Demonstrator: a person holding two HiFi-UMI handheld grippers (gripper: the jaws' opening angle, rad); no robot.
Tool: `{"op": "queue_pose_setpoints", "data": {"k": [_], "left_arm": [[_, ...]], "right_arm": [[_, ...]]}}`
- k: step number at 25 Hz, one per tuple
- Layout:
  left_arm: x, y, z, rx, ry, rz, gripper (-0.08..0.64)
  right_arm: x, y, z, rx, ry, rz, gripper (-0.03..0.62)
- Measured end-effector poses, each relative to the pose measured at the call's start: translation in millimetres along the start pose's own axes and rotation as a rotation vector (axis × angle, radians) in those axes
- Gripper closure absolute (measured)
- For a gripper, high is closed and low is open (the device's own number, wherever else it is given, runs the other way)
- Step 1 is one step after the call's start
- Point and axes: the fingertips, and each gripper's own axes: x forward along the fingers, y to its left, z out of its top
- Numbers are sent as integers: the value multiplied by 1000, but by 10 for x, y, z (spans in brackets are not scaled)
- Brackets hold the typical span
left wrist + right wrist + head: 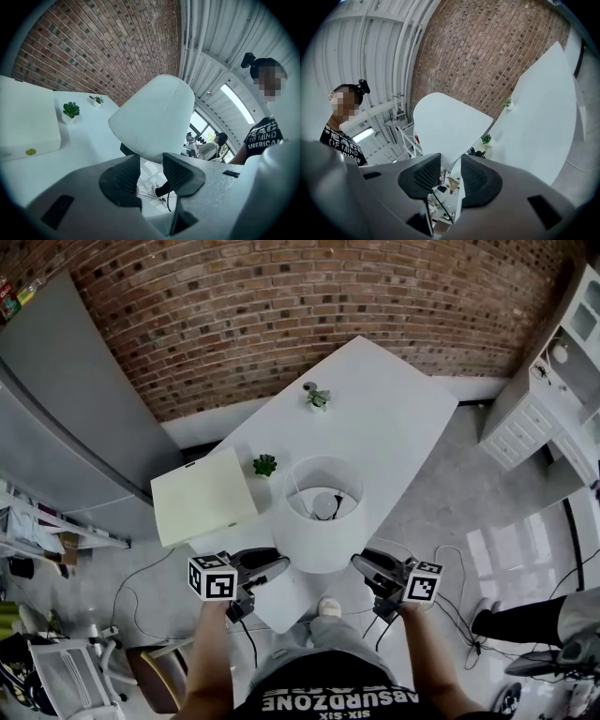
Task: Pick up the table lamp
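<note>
The table lamp (317,532) has a white drum shade and stands at the near end of the white table (403,418); its stem shows through the shade's open top. My left gripper (279,564) is at the shade's lower left rim and my right gripper (361,563) at its lower right rim. In the left gripper view the shade (154,117) dips its rim between the jaws of the left gripper (151,169), with room on both sides. In the right gripper view the shade (447,124) sends its thin edge between the jaws of the right gripper (451,172), close to the right pad (476,180), a gap on the other side.
A pale box (202,495) lies on the table left of the lamp. Two small potted plants (265,465) (318,397) stand behind it. A brick wall (281,306) runs along the far side. Cables (150,582) trail on the floor, and a grey cabinet (66,409) stands at left.
</note>
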Motion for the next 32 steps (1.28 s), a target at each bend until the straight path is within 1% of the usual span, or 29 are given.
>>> {"op": "queue_pose_setpoints", "data": {"k": [4,8,16,32], "left_arm": [[-13,-43,33,-14,-23,-20,408],[-6,-61,25,-9,-27,-23,408],[-7,-150,43,22,-28,-20,408],[-97,-355,282,98,-77,-14,408]], "right_arm": [[-17,43,30,10,-26,18,469],[-42,47,20,10,-23,19,469],[-93,122,37,-24,-8,21,471],[-54,360,259,-112,-7,59,469]]}}
